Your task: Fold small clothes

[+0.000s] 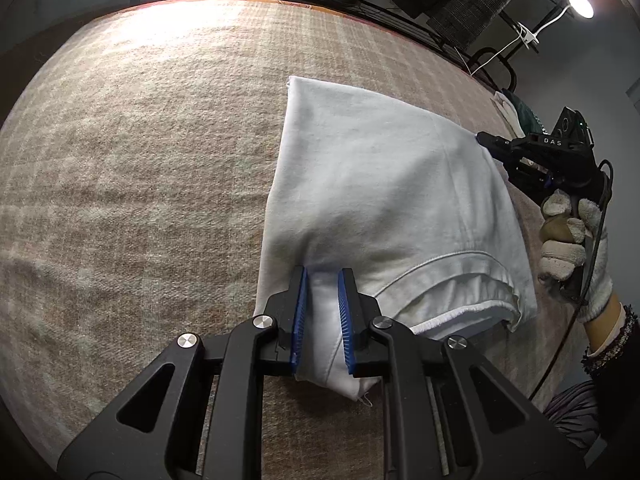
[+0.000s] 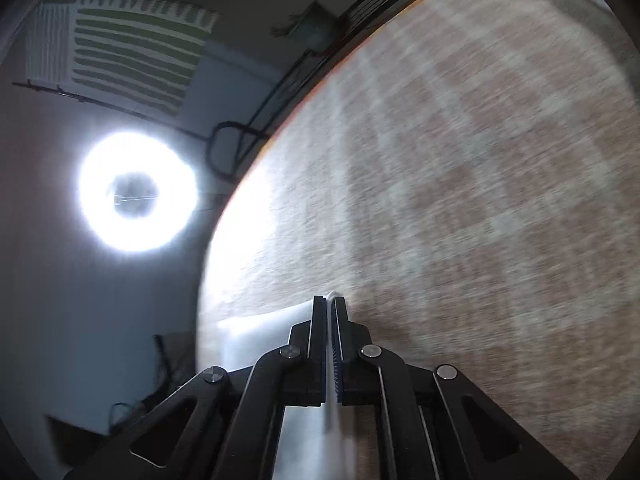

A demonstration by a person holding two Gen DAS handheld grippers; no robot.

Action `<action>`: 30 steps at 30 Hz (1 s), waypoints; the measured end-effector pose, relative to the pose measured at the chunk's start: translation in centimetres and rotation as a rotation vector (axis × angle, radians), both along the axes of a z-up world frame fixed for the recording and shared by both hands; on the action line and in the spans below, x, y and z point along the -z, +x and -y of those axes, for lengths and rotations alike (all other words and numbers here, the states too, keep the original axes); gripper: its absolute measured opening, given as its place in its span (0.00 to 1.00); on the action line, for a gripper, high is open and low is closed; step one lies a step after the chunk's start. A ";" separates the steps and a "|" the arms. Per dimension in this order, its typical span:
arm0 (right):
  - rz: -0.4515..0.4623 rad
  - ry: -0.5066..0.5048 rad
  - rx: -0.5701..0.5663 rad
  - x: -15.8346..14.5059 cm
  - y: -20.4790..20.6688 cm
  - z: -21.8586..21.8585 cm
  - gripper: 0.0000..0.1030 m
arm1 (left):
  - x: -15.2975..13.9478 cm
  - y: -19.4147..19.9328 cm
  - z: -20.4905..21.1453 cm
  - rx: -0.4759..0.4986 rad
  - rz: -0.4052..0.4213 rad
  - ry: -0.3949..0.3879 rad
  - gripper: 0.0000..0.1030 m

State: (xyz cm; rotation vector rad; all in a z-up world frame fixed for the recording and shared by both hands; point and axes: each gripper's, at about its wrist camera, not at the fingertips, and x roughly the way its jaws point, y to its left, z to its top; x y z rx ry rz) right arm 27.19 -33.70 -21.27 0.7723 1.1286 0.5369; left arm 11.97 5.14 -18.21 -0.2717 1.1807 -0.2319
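White garment (image 1: 384, 200) lies partly folded on the plaid blanket (image 1: 140, 160) that covers the table, right of centre in the left wrist view, its hemmed edge nearest the camera.

Left side: left gripper (image 1: 322, 312) clamped on a bunched corner of the cloth at the near edge; blue pads (image 1: 301, 320) press fabric from both sides, a tail of it hanging out below.

Right side: right gripper (image 2: 329, 340) pinched tight on a thin white edge at the garment's far right side, held by a gloved hand (image 1: 572, 240). Right wrist view is motion-blurred, so how much cloth sits between the pads is unclear, probably a single layer or two.

Step in hand, as I judge it: both corners taken, ready to carry one side over to make the next fold.

To do it well:
- Raise both grippers together, keeping the edge between them taut but not stretched.
- Lift only enough to clear the layers beneath, or they drag.
- Lay the edge down square to the opposite side before letting go.
- Thin right-hand pinch may slip; move slowly.
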 end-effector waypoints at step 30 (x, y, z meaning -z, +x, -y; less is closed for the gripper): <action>-0.016 -0.113 -0.178 -1.7 -10.0 0.6 0.42 | 1.4 3.8 -6.9 -0.229 -0.093 -0.303 0.40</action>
